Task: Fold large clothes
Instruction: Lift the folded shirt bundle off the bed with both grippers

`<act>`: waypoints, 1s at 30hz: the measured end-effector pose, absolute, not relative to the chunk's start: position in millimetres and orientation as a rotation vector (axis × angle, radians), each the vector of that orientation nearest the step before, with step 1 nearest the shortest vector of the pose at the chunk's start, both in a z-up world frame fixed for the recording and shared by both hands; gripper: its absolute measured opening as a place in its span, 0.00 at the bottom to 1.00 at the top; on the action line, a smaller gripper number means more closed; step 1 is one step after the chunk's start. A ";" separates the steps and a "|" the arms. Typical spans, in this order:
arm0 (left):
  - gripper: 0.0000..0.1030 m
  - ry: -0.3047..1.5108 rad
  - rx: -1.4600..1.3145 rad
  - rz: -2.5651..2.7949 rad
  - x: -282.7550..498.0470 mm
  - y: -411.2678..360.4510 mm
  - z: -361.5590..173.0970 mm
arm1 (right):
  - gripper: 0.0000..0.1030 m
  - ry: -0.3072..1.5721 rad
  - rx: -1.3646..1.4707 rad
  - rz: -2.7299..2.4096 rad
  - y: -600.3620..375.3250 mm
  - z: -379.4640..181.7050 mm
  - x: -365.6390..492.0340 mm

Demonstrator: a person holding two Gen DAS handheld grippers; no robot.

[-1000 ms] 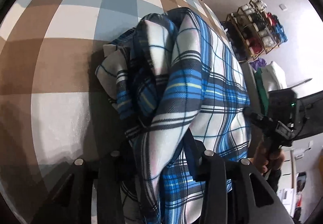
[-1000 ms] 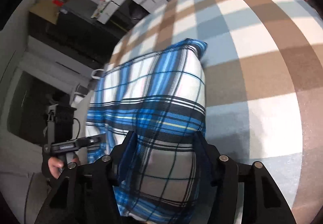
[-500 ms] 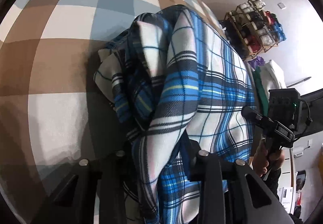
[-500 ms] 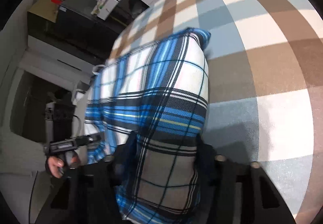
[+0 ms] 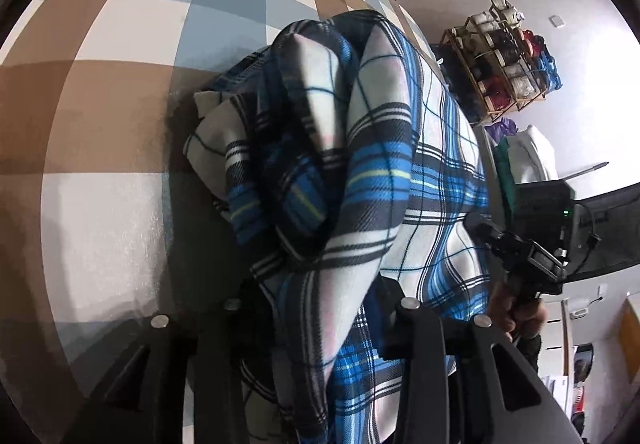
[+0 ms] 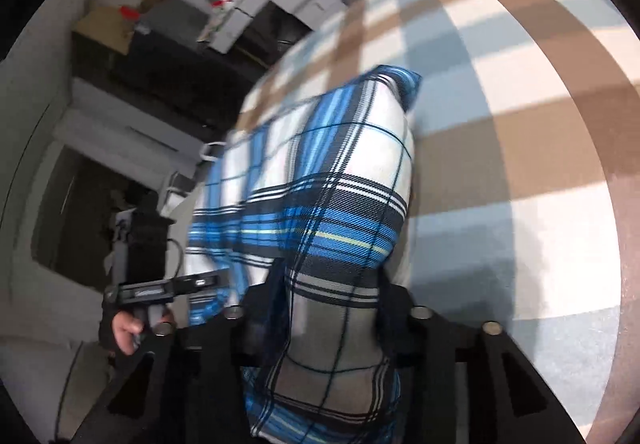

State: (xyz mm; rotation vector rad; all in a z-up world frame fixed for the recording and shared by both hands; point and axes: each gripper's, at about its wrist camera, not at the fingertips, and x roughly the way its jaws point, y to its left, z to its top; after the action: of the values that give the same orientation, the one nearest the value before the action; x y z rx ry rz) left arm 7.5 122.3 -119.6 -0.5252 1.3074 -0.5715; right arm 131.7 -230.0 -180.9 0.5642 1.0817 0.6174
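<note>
Blue-and-white plaid cloth (image 5: 384, 163) fills the gap between the fingers of the left gripper (image 5: 320, 308) and the right gripper (image 6: 332, 312), both sets of jaws easing apart with the fabric bunched between them, the garment lying doubled over on the brown, white and grey-blue checked surface (image 5: 100, 211). The person appears to be laying down a fold; the next move likely calls for letting go cleanly and smoothing the crumpled left-hand edge. No brand, label or lettering can be read on cloth or grippers.

Plaid garment (image 5: 376, 171) bunched on checked cloth (image 5: 100, 211), between both grippers.
</note>
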 end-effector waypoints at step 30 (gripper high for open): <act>0.45 1.234 -0.147 -0.444 -13.0 81.4 -109.8 | 0.36 1.053 0.560 0.606 -230.4 -178.0 130.5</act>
State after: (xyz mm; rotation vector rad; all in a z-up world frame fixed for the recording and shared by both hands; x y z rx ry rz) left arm -13.0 81.4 -109.8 -0.1468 1.2342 -0.4436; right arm 130.5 -230.4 -178.0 0.5601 1.0526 0.6064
